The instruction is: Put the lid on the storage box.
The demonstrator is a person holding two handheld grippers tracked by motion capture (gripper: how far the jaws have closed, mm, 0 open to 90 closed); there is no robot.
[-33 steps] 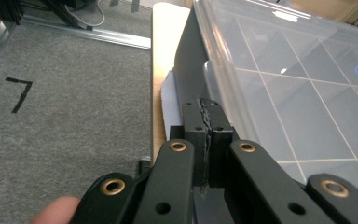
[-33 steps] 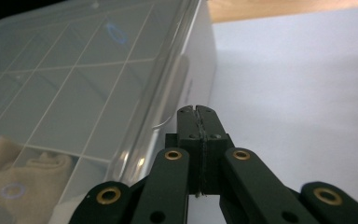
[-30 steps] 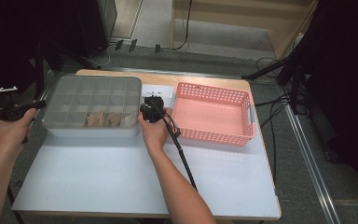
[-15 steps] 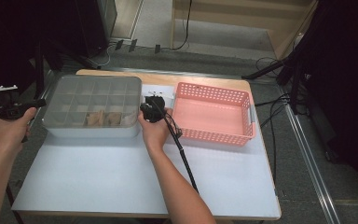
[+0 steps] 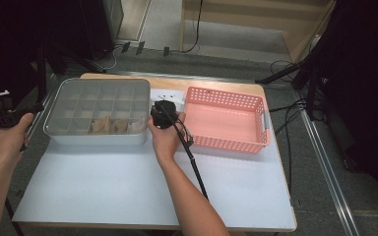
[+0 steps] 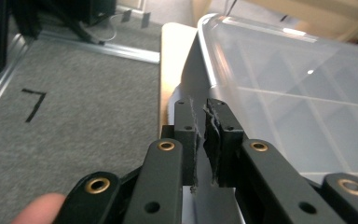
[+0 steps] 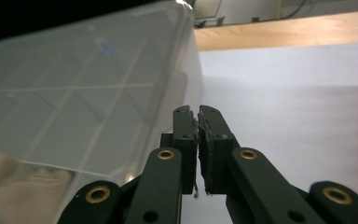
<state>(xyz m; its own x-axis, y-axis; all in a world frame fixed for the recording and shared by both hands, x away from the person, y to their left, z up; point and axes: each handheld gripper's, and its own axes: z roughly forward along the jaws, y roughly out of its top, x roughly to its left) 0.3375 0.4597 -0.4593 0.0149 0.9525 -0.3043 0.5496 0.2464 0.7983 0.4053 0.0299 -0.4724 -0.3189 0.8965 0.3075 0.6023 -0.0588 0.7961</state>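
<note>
A clear lidded compartment box stands at the table's back left, with tan items in its front cells. My left gripper hovers off the table's left edge, pointing at the box's left end wall. Its jaws have just been opening and now stand a narrow slit apart with nothing between them. My right gripper is beside the box's right wall, pointing away from me. Its pads all but touch and hold nothing.
A pink slotted basket sits to the right of my right hand. A white mat covers the wooden table. The right gripper's cable trails back over my forearm. Grey carpet lies past the left edge.
</note>
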